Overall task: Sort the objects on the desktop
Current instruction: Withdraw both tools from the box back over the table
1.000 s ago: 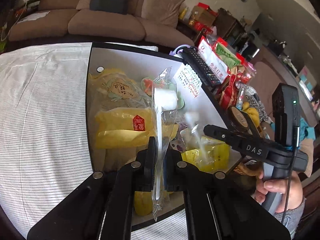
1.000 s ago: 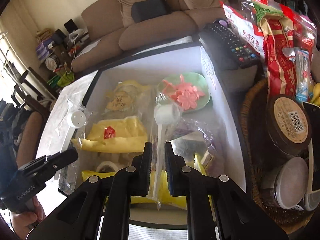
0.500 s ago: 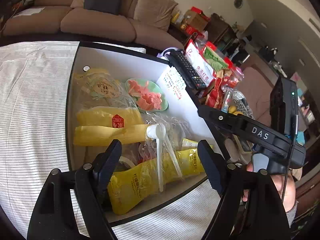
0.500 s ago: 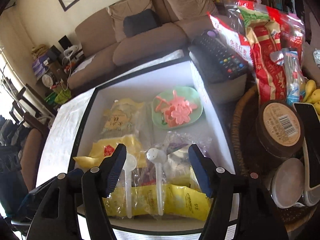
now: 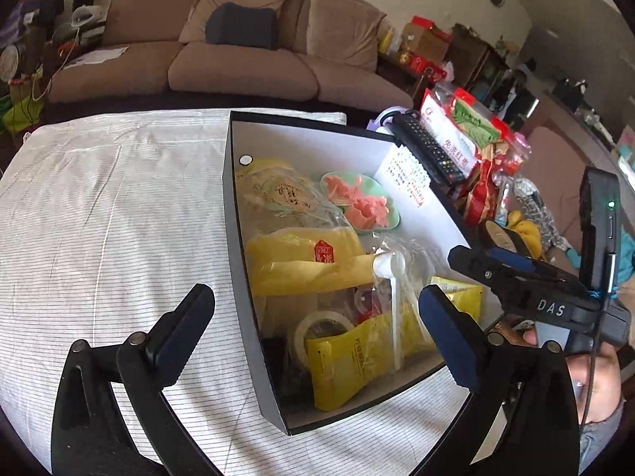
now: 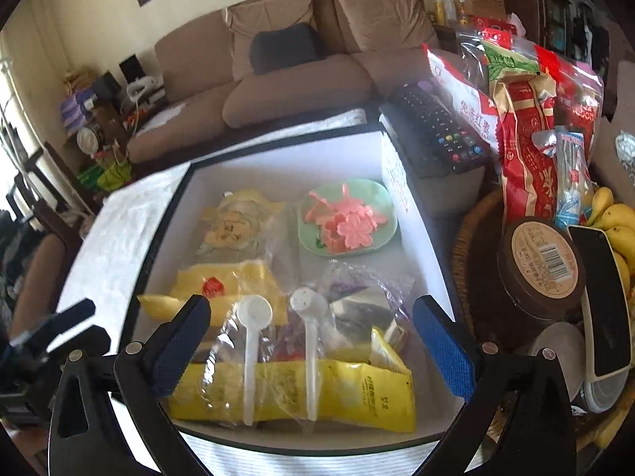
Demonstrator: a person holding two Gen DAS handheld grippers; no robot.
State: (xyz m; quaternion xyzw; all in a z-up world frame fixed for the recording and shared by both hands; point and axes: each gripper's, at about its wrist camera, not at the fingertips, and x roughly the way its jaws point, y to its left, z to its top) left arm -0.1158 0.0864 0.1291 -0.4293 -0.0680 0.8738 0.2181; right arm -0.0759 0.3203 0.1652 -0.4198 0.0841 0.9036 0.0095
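Two white plastic spoons, each in a clear wrapper, lie side by side in your box [image 6: 405,166]: the left spoon [image 6: 251,341] and the right spoon [image 6: 309,337] rest bowl-up across a yellow packet [image 6: 357,392] near the front wall, on top of other bagged goods. Your left claw [image 5: 317,337] and right claw [image 6: 311,341] have both just been opening; each now stands wide apart with nothing between its jaws, hovering above the front of the box. Risk, as a judgement: the spoons sit loose on slippery, uneven film, so a brush from either claw on the way out could tip one down between the bags, and the clear wrappers may snag on a pad. Further contents: a green dish [image 6: 317,238] of pink flower pieces at the back right, yellow pouches [image 6: 234,281] at left, a roll of tape [image 5: 317,329]. Outside, to the right: a remote [image 6: 436,135], red snack bags [image 6: 524,150], a brown tub [image 6: 543,261], bananas [image 6: 619,218]. The box sits on a striped cloth [image 5: 99,218] covering the desk.
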